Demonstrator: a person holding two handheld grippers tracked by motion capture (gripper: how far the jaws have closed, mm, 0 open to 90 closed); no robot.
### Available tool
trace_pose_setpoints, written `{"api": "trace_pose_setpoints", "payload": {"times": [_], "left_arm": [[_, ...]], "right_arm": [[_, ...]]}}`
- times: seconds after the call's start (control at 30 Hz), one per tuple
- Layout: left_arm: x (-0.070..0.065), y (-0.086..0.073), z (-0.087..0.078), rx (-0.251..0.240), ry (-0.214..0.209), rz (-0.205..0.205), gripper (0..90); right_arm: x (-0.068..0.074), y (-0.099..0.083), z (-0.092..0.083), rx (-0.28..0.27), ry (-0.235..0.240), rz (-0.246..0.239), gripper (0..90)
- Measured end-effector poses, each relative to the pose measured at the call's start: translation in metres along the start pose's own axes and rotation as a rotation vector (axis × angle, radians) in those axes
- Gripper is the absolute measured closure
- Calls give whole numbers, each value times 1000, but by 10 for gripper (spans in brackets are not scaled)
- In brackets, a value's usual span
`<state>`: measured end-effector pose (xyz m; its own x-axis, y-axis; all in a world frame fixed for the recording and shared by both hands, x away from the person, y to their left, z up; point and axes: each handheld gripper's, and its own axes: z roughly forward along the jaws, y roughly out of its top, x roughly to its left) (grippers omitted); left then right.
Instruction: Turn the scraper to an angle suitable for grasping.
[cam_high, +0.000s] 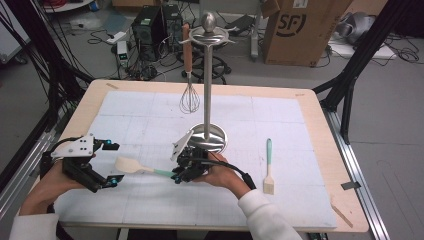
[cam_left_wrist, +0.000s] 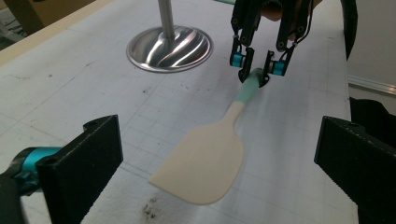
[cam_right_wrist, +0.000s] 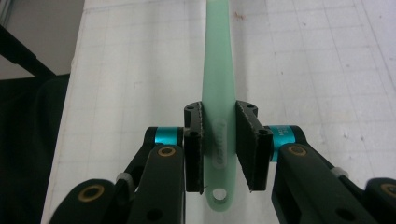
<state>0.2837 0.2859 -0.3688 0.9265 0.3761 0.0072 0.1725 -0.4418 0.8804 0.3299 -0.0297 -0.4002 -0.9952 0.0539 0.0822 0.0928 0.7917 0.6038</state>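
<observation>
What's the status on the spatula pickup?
Right gripper clamped on spatula by its green handle, blade lifted off the mat. Left gripper open, blade between its jaws, no contact. Stand base close behind.

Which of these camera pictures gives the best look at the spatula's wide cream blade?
The left gripper view: the spatula lies in the foreground there, its whole cream blade clear. The high view shows it small on the mat, beside the right gripper. The right gripper view shows its green handle between the jaws.
</observation>
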Motion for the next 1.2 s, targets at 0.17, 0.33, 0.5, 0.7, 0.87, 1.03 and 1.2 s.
{"api": "trace_pose_setpoints", "payload": {"times": [0.17, 0.33, 0.5, 0.7, 0.87, 1.03, 1.2], "left_arm": [[0, 0, 0, 1, 2, 0, 17], [0, 0, 1, 2, 1, 2, 17], [0, 0, 1, 4, 2, 0, 17], [0, 0, 1, 5, -1, 1, 17], [0, -1, 2, 9, 0, 0, 17], [0, 0, 2, 13, -1, 4, 17], [0, 0, 3, 12, 1, 0, 17]], "right_arm": [[1, 2, 4, -10, 6, -11, 736], [1, 3, 7, -7, 6, -12, 735], [2, 4, 11, 12, 5, -3, 733], [4, 5, 13, -12, -3, -18, 577], [5, 3, 2, -34, -14, 4, 332], [7, -2, -20, -92, 12, 28, 91], [11, -13, -45, -170, -19, 35, 2]]}}
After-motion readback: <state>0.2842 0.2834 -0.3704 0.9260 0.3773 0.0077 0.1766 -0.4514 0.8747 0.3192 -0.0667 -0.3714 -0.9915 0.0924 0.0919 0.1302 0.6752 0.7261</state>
